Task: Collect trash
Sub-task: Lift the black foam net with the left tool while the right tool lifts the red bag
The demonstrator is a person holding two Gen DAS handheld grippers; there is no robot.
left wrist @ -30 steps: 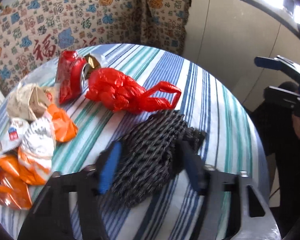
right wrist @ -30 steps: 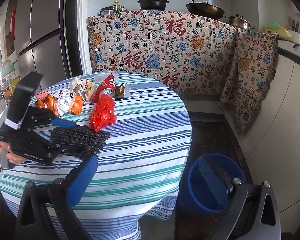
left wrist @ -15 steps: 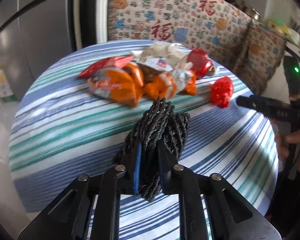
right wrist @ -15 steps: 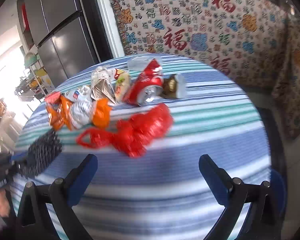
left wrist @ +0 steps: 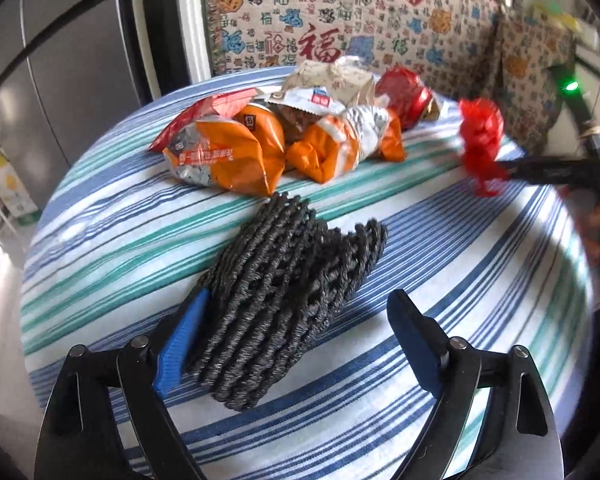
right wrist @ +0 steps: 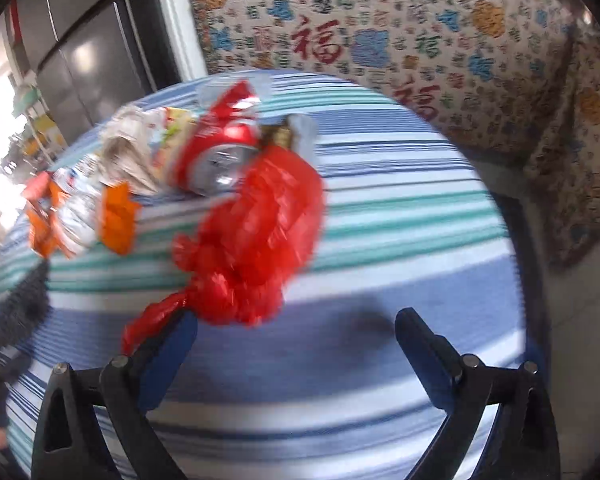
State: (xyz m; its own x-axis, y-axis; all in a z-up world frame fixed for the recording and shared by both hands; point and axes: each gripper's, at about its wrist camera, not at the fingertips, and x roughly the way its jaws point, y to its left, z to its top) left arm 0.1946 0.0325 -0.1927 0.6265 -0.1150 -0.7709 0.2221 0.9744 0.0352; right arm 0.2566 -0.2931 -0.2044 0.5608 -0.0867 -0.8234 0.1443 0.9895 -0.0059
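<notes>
The left gripper (left wrist: pixel 296 344) is hovering with jaws wide around the black knitted foam net (left wrist: pixel 288 292), which is lying on the round striped-cloth counter (left wrist: pixel 480 280). The right gripper (right wrist: pixel 296 344), jaws wide too, is facing the crumpled red plastic bag (right wrist: pixel 256 232) just beyond the net. Closing on either comes next. Behind the net, a patterned cloth (left wrist: pixel 340 12) is hanging.

Patterned wall cloth (left wrist: pixel 340 12), grey fridge (right wrist: pixel 84 52)
</notes>
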